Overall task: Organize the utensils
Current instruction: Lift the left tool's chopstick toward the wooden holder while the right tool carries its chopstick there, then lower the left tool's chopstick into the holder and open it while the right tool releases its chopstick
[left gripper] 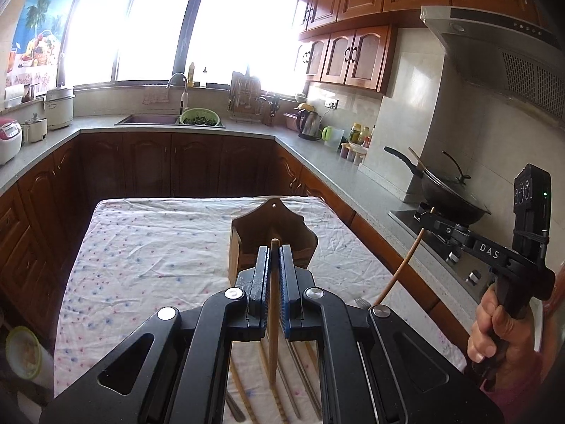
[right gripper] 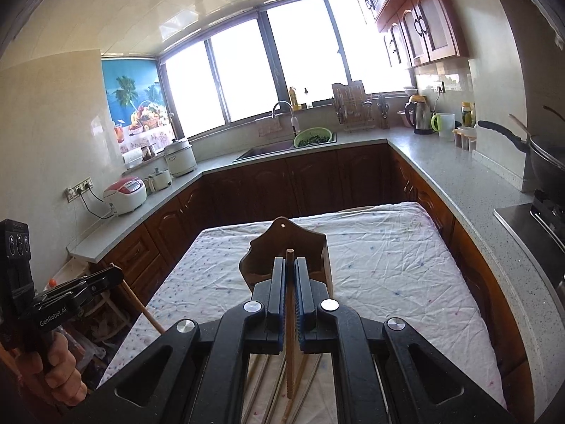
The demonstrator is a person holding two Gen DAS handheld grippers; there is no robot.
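Note:
My left gripper (left gripper: 274, 249) is shut on a wooden chopstick (left gripper: 272, 335), which hangs down between its pads above the table. My right gripper (right gripper: 289, 260) is shut on a second wooden chopstick (right gripper: 290, 346) in the same way. Just ahead of both stands a brown wooden utensil holder (left gripper: 293, 226) (right gripper: 310, 251), upright on the floral tablecloth (left gripper: 148, 254). In the left wrist view the right gripper (left gripper: 429, 217) shows at the right with its chopstick (left gripper: 399, 272) slanting down. Several more chopsticks (left gripper: 300, 388) (right gripper: 261, 371) lie on the cloth under the grippers, and a fork (left gripper: 360, 302) lies beside them.
A grey counter (left gripper: 335, 162) runs around the table on brown cabinets. On the right a wok (left gripper: 448, 190) sits on the stove. A kettle (left gripper: 309, 123), a sink (left gripper: 152, 119) with a green colander, and rice cookers (right gripper: 125, 194) stand further off.

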